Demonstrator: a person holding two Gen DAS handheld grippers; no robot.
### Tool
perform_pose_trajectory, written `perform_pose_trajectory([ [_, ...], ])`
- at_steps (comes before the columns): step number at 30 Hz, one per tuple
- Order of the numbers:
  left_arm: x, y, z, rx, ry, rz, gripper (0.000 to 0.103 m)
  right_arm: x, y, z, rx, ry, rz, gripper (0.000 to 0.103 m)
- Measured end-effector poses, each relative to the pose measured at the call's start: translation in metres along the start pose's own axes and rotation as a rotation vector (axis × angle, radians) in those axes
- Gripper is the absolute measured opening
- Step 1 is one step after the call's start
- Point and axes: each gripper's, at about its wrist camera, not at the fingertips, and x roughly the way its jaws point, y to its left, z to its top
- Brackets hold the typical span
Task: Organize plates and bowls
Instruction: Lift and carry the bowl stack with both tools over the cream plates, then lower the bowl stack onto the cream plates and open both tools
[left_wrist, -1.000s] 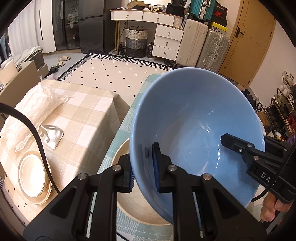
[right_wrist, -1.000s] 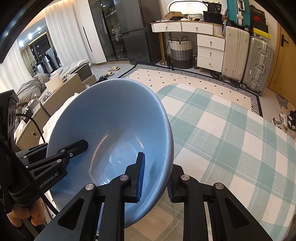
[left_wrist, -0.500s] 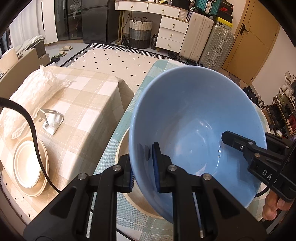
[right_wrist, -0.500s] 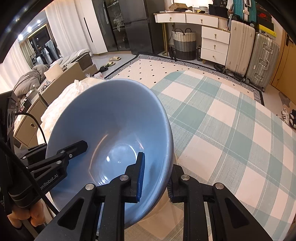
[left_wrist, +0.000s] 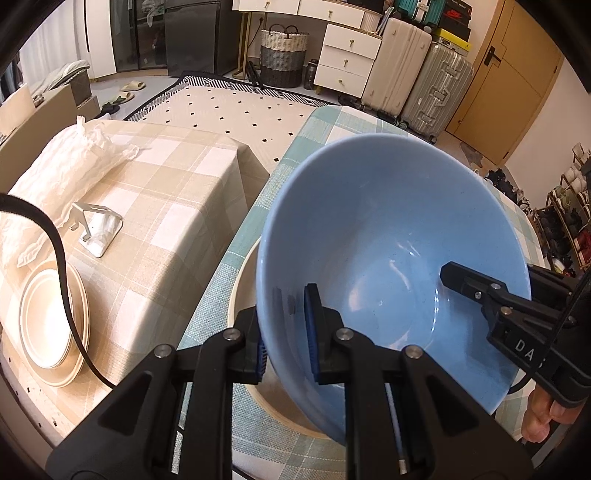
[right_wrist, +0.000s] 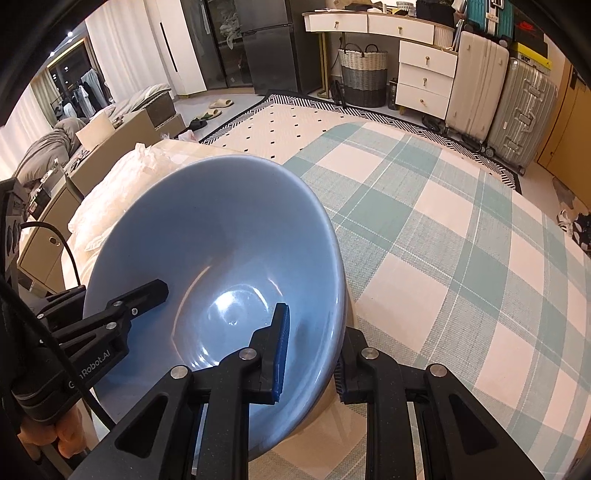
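I am pinching the smooth, round blue bowl (left_wrist: 388, 236) with both tongs, left tongs (left_wrist: 286, 328) and right tongs (right_wrist: 312, 343), on opposite rims, above a cream bowl (left_wrist: 243, 284).

Beige dish (left_wrist: 242, 291) under blue bowl (left_wrist: 391, 236)

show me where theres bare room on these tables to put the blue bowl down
The green checked cloth right of the blue bowl is bare to its far edge. The beige cloth is free between the metal stand and its right edge. Crowded: cream plates, plastic bag, and the cream dish under the bowl.
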Motion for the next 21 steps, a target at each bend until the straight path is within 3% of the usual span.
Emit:
perform_pose_trajectory([
  [9,0.006,-0.007,0.002,0.037,-0.01,-0.034,0.026,0.002,-0.002,0.0,0.006,-0.011,-0.018,0.025],
  [11,0.004,-0.006,0.002,0.046,-0.02,-0.036,0.03,0.0,-0.005,-0.001,0.022,-0.022,-0.022,0.042],
  [12,0.003,-0.005,0.002,0.051,-0.03,-0.032,0.033,-0.002,-0.007,-0.002,0.029,-0.034,-0.03,0.046],
  [16,-0.003,0.0,0.002,0.049,-0.049,-0.047,0.054,-0.008,-0.013,-0.005,0.043,-0.049,-0.015,0.05],
  [21,-0.017,0.003,-0.004,0.07,-0.082,-0.064,0.072,-0.022,-0.019,-0.015,0.046,-0.089,-0.005,0.067],
])
